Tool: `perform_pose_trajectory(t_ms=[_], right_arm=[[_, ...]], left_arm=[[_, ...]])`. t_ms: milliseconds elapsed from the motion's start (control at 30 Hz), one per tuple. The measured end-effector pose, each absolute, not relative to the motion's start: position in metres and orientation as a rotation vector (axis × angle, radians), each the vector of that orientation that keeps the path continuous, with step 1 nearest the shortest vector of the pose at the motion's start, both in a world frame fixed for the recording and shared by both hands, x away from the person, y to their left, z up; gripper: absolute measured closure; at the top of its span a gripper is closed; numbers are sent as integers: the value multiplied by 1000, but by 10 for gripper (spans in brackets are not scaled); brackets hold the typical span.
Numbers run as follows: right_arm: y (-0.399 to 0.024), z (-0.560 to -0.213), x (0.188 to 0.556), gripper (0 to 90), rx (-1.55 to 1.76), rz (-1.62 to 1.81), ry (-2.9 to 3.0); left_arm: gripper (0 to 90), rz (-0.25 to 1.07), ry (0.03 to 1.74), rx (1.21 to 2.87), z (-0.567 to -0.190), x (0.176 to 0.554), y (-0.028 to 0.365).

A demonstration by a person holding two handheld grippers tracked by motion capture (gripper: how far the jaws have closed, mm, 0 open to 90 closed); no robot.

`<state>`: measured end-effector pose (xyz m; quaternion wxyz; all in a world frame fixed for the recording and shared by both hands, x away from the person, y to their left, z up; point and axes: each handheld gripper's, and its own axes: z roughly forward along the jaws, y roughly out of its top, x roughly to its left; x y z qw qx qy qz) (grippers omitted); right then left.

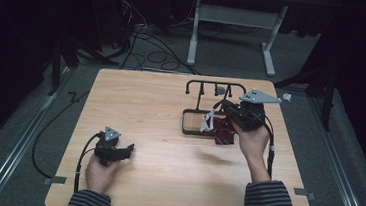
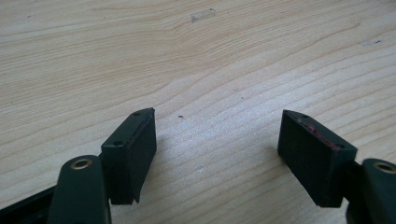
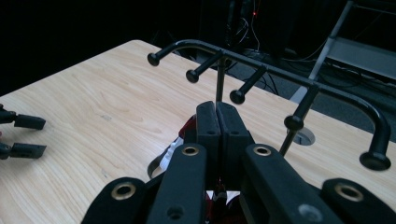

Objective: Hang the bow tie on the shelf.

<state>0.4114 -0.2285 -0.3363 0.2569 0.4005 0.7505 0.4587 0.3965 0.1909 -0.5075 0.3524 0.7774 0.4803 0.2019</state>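
A black peg rack (image 1: 215, 86) on a tray base (image 1: 187, 128) stands at the table's back right. My right gripper (image 1: 222, 106) hovers just in front of it, its jaws pressed together on a dark red cloth (image 1: 226, 134) with a white tag (image 1: 208, 123) that hangs below. In the right gripper view the shut right gripper (image 3: 217, 116) points at the rack's pegs (image 3: 261, 65), with red cloth (image 3: 189, 127) and the tag (image 3: 169, 153) showing beneath. My left gripper (image 1: 127, 151) rests low over the front left of the table. Its jaws are open and hold nothing (image 2: 217, 144).
A small grey disc (image 3: 303, 136) lies on the table behind the rack. Black cables (image 1: 150, 55) and a white stand's legs (image 1: 194, 38) are on the floor beyond the far edge. Bare wood (image 1: 140, 104) spreads between the two grippers.
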Motion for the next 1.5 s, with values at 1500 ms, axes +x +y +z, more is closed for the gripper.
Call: perform_pose_trajectory(t_ms=[1500], right_arm=[[-221,-337,477,899,1203,1192,1993]], left_arm=[[286,519,1243,2006,-508,397,191]])
